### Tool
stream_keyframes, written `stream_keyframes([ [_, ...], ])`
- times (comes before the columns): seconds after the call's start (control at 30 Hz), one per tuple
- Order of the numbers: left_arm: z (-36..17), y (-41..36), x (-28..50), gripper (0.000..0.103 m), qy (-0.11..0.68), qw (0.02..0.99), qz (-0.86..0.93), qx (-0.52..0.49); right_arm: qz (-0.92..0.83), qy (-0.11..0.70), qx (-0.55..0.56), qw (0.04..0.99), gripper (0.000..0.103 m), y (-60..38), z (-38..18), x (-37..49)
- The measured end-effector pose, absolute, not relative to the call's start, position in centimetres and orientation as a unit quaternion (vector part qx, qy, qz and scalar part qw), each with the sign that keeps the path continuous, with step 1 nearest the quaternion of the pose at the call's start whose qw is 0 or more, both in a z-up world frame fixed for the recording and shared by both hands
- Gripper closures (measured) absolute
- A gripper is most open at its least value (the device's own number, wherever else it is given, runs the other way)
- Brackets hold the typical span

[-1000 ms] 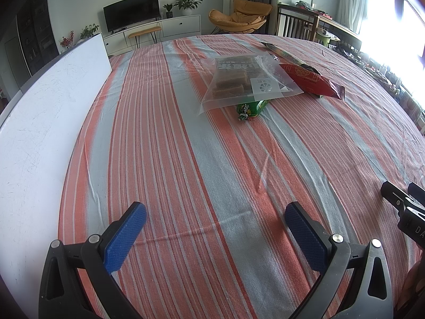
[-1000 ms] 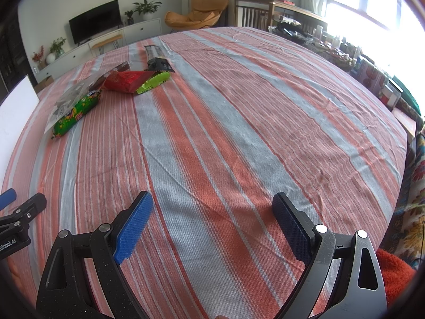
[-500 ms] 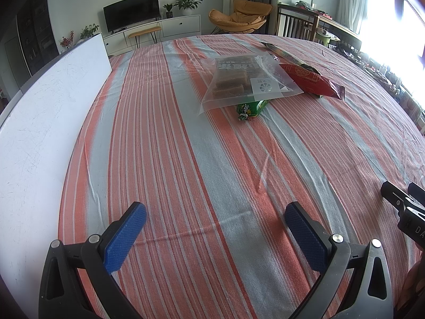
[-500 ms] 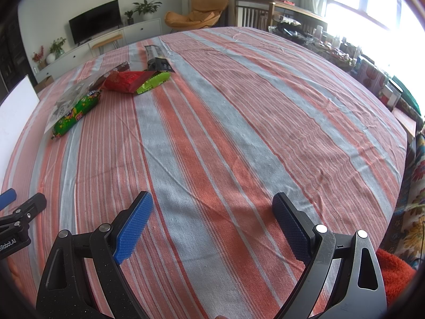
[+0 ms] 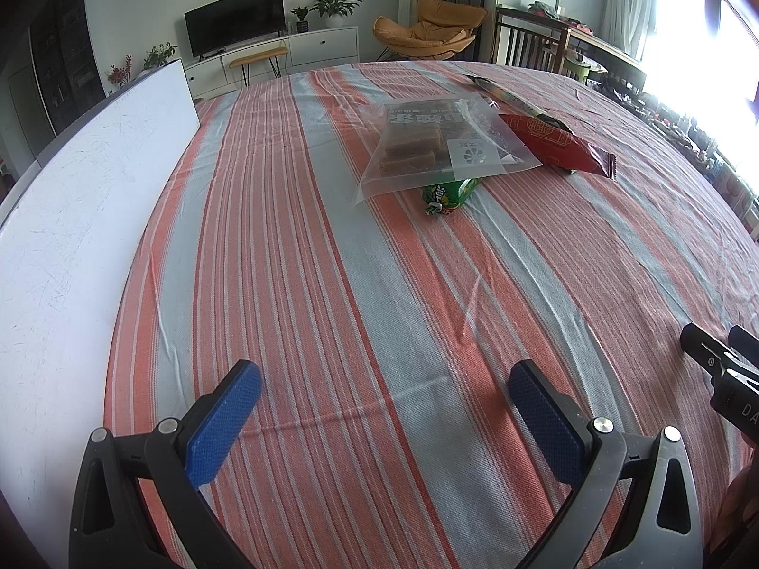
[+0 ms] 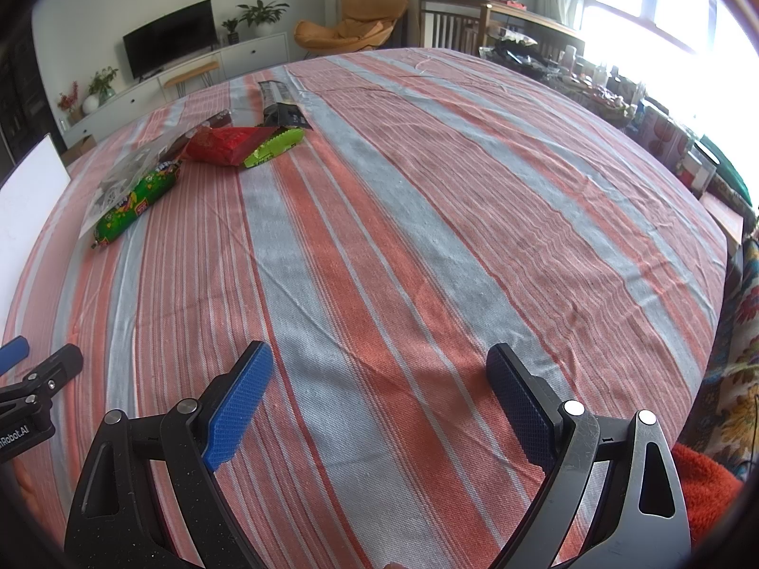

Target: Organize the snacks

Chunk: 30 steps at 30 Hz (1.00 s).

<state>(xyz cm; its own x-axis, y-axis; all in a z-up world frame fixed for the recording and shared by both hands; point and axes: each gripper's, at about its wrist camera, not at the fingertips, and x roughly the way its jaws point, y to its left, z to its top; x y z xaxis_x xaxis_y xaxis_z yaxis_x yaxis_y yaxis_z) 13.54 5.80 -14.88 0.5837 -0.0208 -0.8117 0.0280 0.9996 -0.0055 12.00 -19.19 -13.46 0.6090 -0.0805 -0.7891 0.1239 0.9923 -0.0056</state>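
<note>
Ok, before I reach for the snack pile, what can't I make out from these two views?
- Green printed snack tube: left wrist view, mostly hidden under the clear plastic bag of brown cakes.
- Lime-green wrapper: right wrist view, partly tucked under the red foil packet.
- Dark long packet: print too small to read.
- Left gripper, right gripper: both open, empty.

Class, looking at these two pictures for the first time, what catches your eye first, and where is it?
The striped cloth fills both views. Far across it lies a snack cluster: a clear bag over a green pack, a red pack beside them. Near the camera, both the left gripper and right gripper are open, empty.
</note>
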Motion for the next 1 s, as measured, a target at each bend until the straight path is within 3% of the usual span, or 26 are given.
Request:
stream_keyframes([
  [0.6, -14.5, 6.1, 14.0, 0.0, 0.476, 0.879, -0.026, -0.002, -0.057, 0.438, 0.025, 0.897, 0.009, -19.2, -13.4, 12.0],
  [0.77, -10.6, 7.0, 15.0, 0.001, 0.451, 0.889, -0.061, -0.059, -0.057, 0.438, 0.025, 0.897, 0.009, -19.2, -13.4, 12.0],
  [1.0, -5.9, 3.3, 24.2, 0.001, 0.44, 0.894, -0.087, -0.001, -0.056, 0.438, 0.025, 0.897, 0.009, -19.2, -13.4, 12.0],
])
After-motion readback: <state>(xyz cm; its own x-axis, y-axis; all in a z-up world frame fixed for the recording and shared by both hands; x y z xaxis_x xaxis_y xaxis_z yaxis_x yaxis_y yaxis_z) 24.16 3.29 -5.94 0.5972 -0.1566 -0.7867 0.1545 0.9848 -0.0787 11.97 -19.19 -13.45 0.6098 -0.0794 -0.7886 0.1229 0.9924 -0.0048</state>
